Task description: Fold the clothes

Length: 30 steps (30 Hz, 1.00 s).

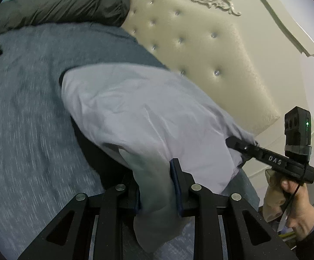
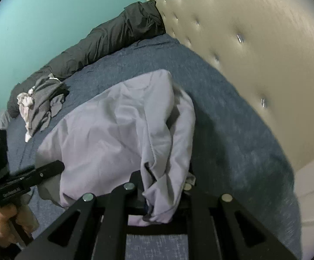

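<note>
Left gripper (image 1: 157,186): nearest in the left wrist view; its jaws stand a little apart and are clamped on a bunched fold of the lavender garment, the blue pads pressing on the cloth from both sides.
Right gripper (image 2: 163,186): nearest in the right wrist view; its jaws are almost closed, and a gathered edge of the same garment hangs down between them and covers the fingertips.
Lavender garment (image 1: 148,117): it is held up at two points, one by each gripper, and from there it spreads away over the bed cover; the far part lies on the cover, the near part is lifted and sags between the grippers.
Bed cover (image 2: 233,134): blue, speckled; it lies under the garment and shows on all sides of it.
Person's hands: the right hand (image 1: 295,205) holds the handle of the right gripper, to the right of the garment; the left hand (image 2: 3,218) holds the left gripper, to the left of the garment.
Pile of clothes (image 2: 40,101): grey and white pieces, crumpled, on the bed cover beyond the garment and to its left, apart from it.
Dark bedding (image 2: 113,36): a long black roll, beyond the garment, along the far edge of the bed.
Headboard (image 1: 200,43): cream, tufted with shiny buttons; it stands beyond the garment, on its right.
Wall (image 2: 48,17): turquoise, behind the dark bedding.
</note>
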### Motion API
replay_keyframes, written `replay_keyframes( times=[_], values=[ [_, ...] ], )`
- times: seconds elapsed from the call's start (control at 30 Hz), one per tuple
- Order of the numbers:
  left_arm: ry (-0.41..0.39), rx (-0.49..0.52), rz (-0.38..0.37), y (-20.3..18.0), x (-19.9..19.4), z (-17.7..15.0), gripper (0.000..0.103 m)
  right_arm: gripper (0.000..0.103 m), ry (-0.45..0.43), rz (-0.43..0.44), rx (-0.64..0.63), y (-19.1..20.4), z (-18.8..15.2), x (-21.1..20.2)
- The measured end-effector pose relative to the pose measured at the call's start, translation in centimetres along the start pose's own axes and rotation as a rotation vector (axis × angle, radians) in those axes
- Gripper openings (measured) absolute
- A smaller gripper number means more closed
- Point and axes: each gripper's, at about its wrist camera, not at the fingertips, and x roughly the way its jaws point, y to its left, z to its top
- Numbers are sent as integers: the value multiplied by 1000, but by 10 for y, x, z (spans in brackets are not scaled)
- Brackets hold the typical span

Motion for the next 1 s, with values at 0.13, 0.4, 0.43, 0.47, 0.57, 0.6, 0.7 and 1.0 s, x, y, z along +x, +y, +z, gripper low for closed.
replay_keyframes(
  times=[0.13,0.4,0.43,0.47,0.57,0.6,0.7,1.0],
  values=[
    [19,-52,-22,5,-2,-12,26,11,31,21,27,-4,-5,2],
    [89,-105,-56,17,4,-30,33,11,66,76,92,-18,-20,4],
    [94,-108,-61,19,3,-32,34,12,76,82,105,-21,-23,6],
    [100,-111,-65,21,2,-35,36,15,81,87,115,-23,-26,7],
    [88,-95,-55,23,-10,-38,39,28,68,79,136,-27,-28,2],
    [78,-79,-45,22,-16,-37,39,28,63,81,140,-28,-26,0],
    [32,-13,11,15,-39,-31,40,34,27,43,113,-27,-23,-15],
    [-81,137,90,-11,-66,3,40,37,-204,-139,4,-5,-5,-74]
  ],
)
